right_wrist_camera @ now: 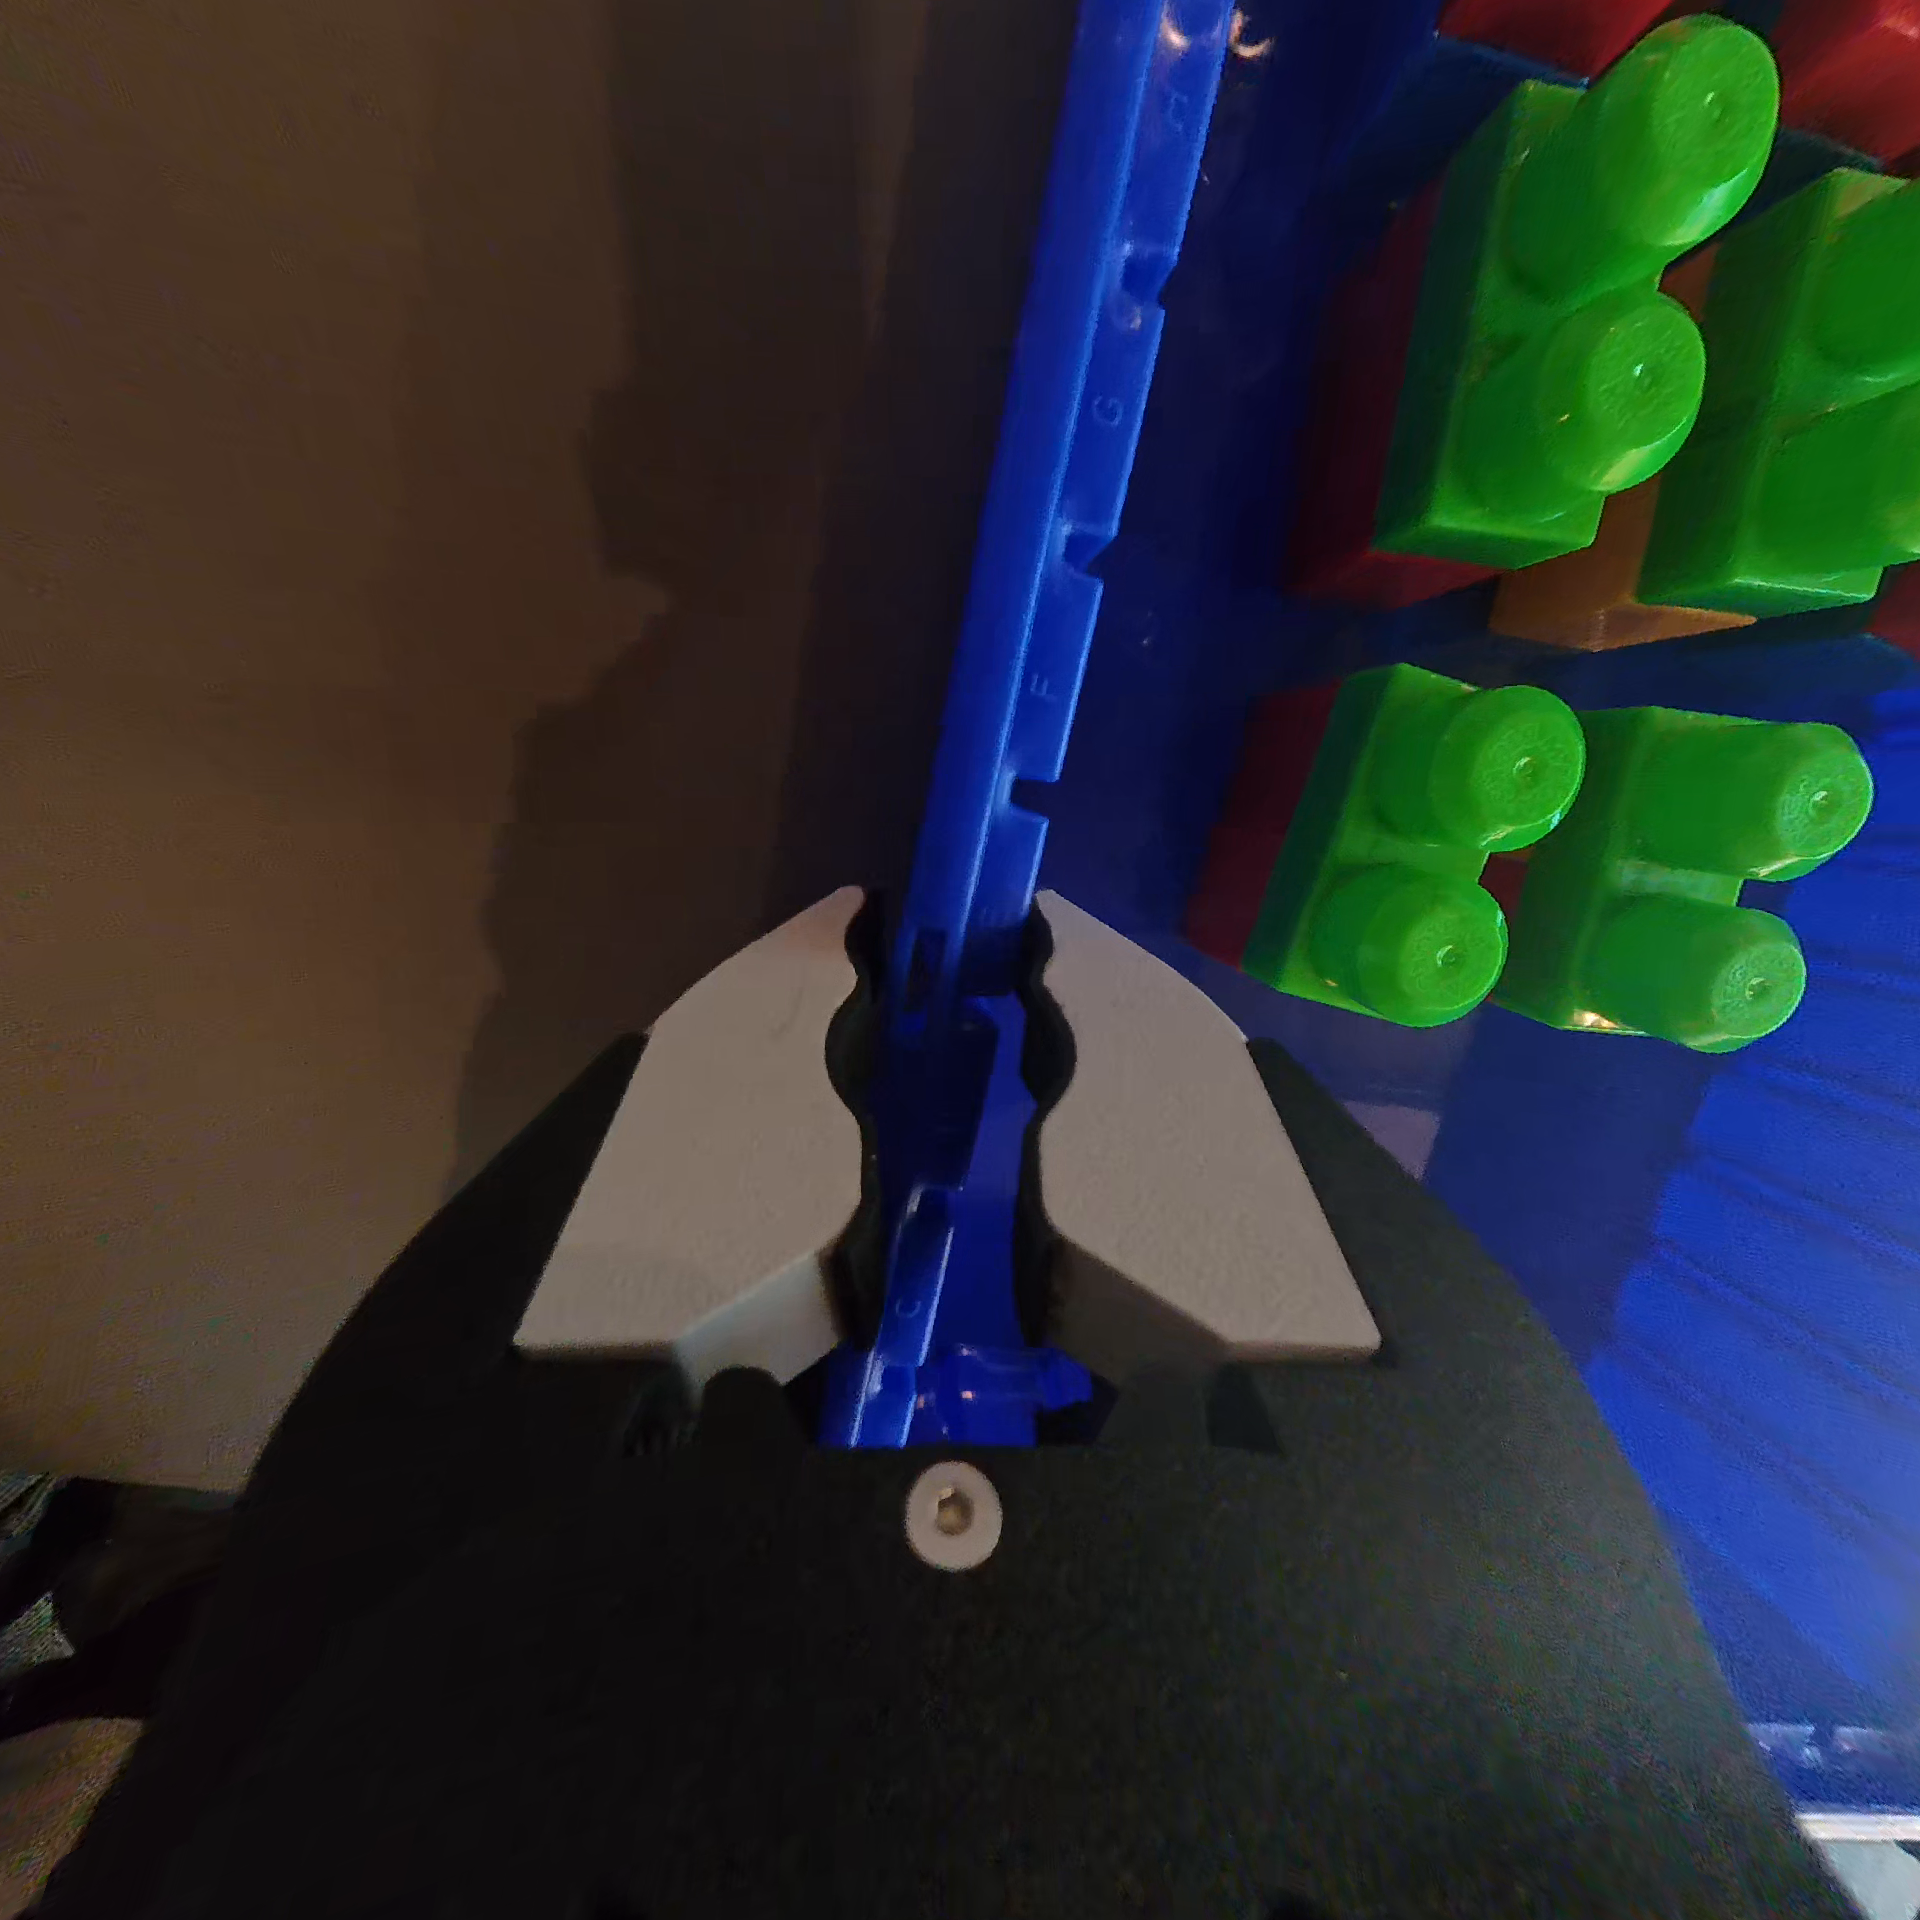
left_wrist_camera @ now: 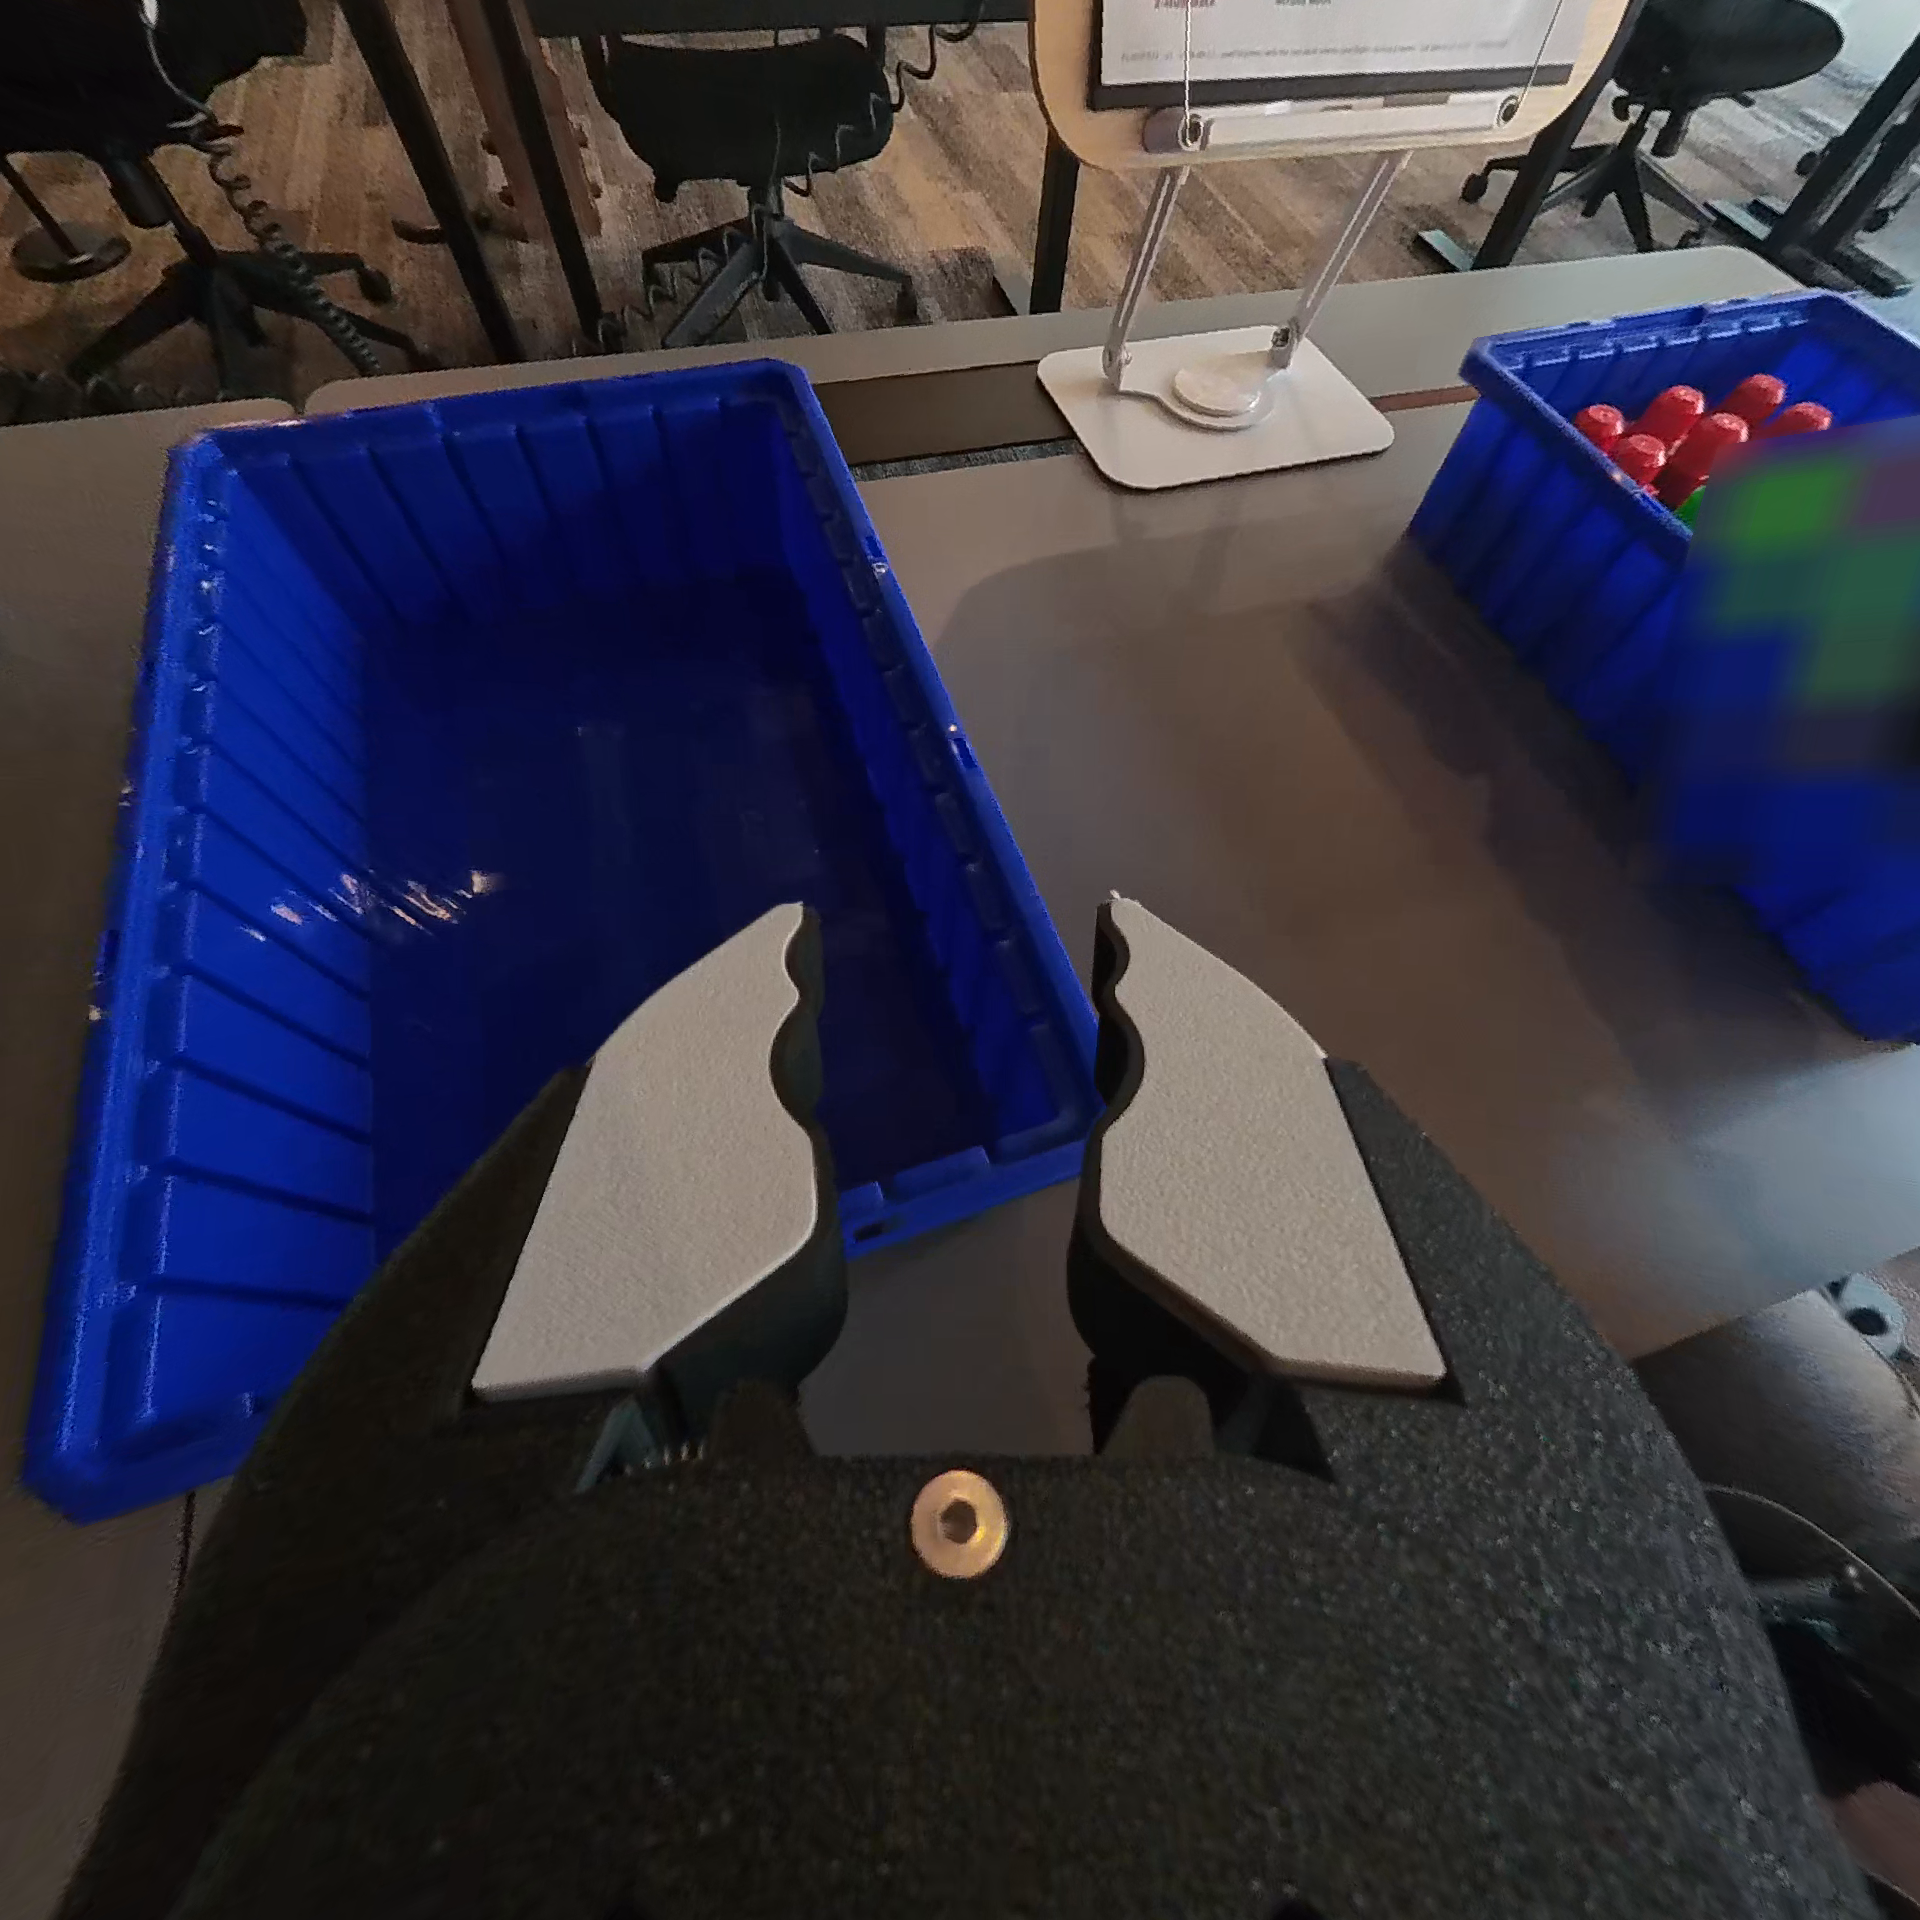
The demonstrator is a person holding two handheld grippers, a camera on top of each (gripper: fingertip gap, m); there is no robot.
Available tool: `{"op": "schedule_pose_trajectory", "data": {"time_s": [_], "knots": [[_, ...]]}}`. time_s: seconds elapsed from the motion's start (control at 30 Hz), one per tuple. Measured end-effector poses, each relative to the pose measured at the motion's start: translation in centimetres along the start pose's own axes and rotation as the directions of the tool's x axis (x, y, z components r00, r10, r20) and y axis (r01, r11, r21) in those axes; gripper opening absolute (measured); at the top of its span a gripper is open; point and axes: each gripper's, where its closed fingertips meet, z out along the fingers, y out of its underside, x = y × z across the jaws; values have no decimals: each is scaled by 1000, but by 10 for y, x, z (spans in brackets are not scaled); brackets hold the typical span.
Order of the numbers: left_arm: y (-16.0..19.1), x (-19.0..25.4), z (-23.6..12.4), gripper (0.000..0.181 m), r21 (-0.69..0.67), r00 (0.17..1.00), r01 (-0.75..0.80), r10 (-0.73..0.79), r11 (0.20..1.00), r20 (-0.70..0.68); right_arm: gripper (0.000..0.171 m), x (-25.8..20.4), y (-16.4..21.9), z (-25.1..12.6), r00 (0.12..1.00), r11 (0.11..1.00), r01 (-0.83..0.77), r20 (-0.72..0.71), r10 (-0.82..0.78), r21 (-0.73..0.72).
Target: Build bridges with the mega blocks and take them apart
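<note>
My left gripper is open and empty, above the near right corner of an empty blue bin on the dark table. My right gripper is shut on the rim of a second blue bin. That bin holds several green mega blocks lying over red blocks and an orange one. In the left wrist view the second bin stands at the right with red blocks inside; a mosaic patch hides part of it, and my right gripper is not visible there.
A white stand with a flat base holds a board at the table's back edge. Office chairs and desk legs stand on the floor beyond. Bare tabletop lies between the two bins. The grippers' ends are close to 45 cm from one another.
</note>
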Motion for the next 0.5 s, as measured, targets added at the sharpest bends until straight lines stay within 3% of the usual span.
{"op": "schedule_pose_trajectory", "data": {"time_s": [0.5], "knots": [[1, -1, -3, 50, 1, 1000, 0, 0, 1000, -8, 25, -44, -15, 0, 999, 999, 52, 3, -52, 16]]}}
